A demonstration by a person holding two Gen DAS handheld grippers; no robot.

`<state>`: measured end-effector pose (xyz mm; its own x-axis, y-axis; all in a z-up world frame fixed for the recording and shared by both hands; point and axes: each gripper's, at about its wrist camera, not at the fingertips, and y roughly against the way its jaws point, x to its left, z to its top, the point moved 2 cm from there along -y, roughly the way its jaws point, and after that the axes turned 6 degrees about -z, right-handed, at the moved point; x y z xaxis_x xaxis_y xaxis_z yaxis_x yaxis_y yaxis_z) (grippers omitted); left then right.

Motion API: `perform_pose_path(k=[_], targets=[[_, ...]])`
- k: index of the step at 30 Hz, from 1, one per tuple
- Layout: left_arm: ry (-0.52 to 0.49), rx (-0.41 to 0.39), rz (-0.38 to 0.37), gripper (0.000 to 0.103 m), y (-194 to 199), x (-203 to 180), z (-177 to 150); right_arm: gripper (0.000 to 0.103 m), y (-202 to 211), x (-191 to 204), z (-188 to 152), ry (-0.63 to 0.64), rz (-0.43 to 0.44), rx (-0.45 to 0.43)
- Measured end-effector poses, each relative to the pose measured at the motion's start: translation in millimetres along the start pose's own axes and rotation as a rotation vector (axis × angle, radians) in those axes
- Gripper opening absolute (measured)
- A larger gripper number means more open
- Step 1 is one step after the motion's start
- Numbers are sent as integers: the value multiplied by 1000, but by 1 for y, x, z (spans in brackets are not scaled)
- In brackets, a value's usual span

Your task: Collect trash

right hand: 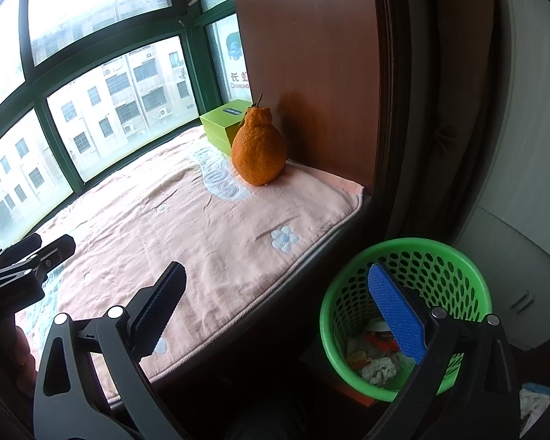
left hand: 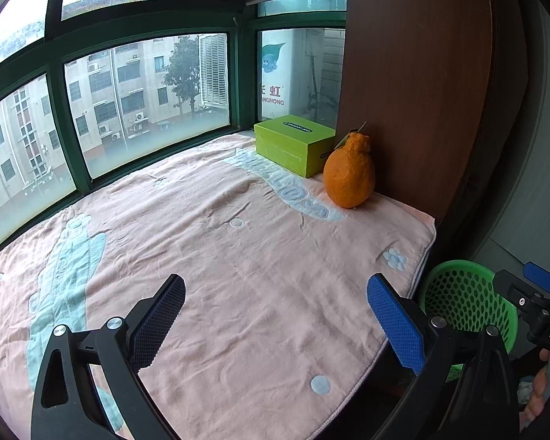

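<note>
Floor-level basket (right hand: 407, 315) under right gripper (right hand: 275, 315) (open)

1. The black left gripper with one black and one blue ridged pad (left hand: 275, 293) has its jaws spread wide, holding nothing; fingertips of a hand (left hand: 539, 388) show lower right.
2. The matching black right gripper (right hand: 277, 282) is likewise gaping and empty.

Both wrist views face the window (left hand: 146, 84), sharing the pink blanket (right hand: 187, 220).

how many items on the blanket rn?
2: a green box in the far corner by the window, and an orange fruit just in front of it, against the wood panel. None seems hidden.
</note>
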<state>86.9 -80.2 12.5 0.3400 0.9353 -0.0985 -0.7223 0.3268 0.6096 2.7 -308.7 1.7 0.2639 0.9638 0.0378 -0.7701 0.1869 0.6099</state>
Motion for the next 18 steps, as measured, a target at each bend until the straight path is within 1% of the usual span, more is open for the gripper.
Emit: perform_pose_path(k=[18], targets=[[-3, 1, -1, 96, 0, -2, 0, 98, -1, 0, -3, -4, -3, 4]])
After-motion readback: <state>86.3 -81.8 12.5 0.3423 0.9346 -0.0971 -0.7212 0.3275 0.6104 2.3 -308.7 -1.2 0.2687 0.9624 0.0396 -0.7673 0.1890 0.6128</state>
